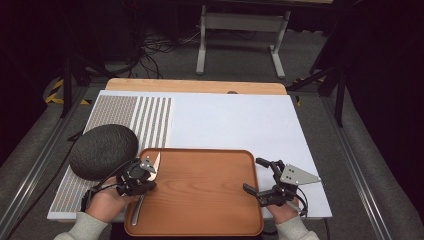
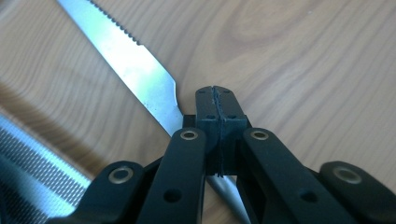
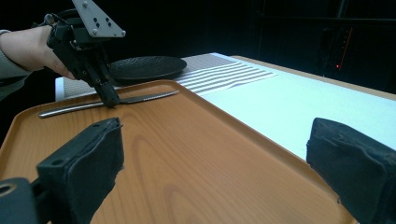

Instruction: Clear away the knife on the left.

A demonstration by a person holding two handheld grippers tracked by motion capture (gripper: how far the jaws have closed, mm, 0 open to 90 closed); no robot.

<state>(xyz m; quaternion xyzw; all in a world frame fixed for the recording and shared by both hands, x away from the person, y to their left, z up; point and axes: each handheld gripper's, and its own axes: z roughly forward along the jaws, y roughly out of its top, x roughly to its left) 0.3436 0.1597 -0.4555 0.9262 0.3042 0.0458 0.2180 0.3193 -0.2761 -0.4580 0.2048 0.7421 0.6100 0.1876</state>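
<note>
High view: left gripper (image 1: 148,172) clamps a knife (image 1: 155,161) (serrated) on the tray (image 1: 200,200); right gripper (image 1: 258,175) gapes wide, holding nothing.

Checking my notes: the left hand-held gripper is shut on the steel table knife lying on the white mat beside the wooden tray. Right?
Not quite. The left hand-held gripper is shut on the steel table knife, but the right gripper view shows it lying on the wooden tray.
</note>
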